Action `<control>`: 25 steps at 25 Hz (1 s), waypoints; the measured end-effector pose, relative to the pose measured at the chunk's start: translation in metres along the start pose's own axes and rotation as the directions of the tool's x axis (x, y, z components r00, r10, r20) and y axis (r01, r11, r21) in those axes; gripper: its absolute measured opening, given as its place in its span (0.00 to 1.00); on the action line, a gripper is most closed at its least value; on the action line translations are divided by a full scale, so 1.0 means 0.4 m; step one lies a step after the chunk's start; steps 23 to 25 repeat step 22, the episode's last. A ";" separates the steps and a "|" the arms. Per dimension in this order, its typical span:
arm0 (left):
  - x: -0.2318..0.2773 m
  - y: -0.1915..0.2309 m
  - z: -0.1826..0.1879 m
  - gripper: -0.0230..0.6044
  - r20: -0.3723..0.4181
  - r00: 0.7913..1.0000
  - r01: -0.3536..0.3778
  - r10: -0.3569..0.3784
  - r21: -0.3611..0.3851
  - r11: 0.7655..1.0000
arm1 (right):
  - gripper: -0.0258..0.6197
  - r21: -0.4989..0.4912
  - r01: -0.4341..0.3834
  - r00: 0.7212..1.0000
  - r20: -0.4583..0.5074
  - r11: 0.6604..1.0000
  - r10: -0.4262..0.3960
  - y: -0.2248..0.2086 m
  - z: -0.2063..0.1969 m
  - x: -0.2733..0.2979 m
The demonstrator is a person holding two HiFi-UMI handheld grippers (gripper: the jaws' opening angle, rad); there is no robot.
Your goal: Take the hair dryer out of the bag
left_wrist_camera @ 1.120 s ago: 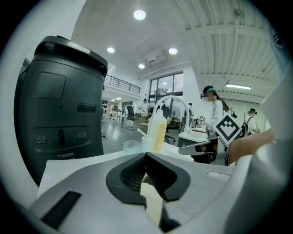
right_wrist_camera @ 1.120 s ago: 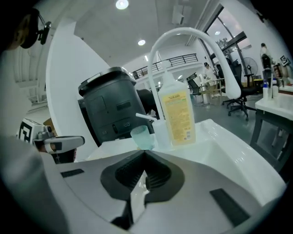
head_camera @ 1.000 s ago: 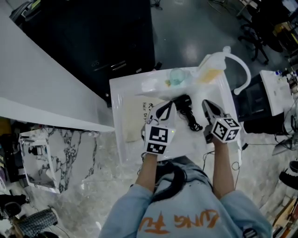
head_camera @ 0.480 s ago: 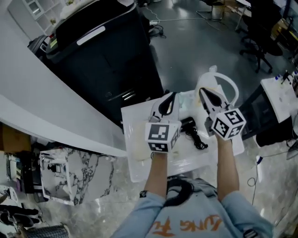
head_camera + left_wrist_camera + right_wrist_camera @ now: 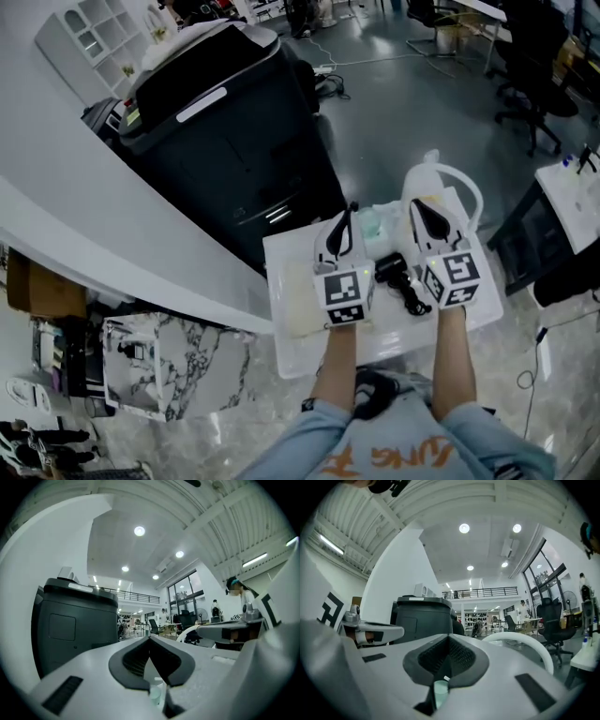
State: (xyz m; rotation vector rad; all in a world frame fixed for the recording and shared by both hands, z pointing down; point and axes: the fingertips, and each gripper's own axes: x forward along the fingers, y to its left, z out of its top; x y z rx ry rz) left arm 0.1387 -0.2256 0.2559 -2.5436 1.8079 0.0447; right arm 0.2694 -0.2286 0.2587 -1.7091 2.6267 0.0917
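- Grey polished floor and a tall black cabinet (image 5: 225, 141) surround a small white table (image 5: 291, 354). A flat cream bag (image 5: 298, 305) lies on the table.
- The black hair dryer (image 5: 391, 269) rests on the table just right of the bag and fully outside it, so the task looks done.
- The left tool (image 5: 345, 220) hangs above the bag's right edge, and the right tool (image 5: 420, 214) is further right of the bag, beyond the dryer. Both have their jaws pressed together on nothing, point level, and sit well clear of the tabletop.
- A black power cord (image 5: 413, 298) trails from the dryer toward the table's near edge, right of the bag. A tool lowered carelessly could hook a loop and drag the dryer over that edge.
- A pale green translucent cup (image 5: 373, 223) stands past the bag's far right corner, close to the dryer. A sideways sweep of either tool could tip it. Whether it holds liquid cannot be told.
- With the jaws together, any attempt to pick the dryer up again would only shove it. They would need to part first.
- The bag looks light and empty, so a brush from the left tool could slide it off the table.
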 end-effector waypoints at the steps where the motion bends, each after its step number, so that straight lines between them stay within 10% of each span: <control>1: -0.002 -0.004 -0.008 0.04 -0.005 1.000 -0.002 0.002 0.013 1.000 | 0.04 -0.005 -0.007 1.000 -0.010 1.000 0.007 0.001 -0.008 -0.004; 25: 0.004 0.023 -0.059 0.04 -0.051 0.999 -0.013 0.016 0.048 0.999 | 0.04 -0.042 -0.034 0.999 -0.035 0.999 0.033 0.008 -0.063 0.040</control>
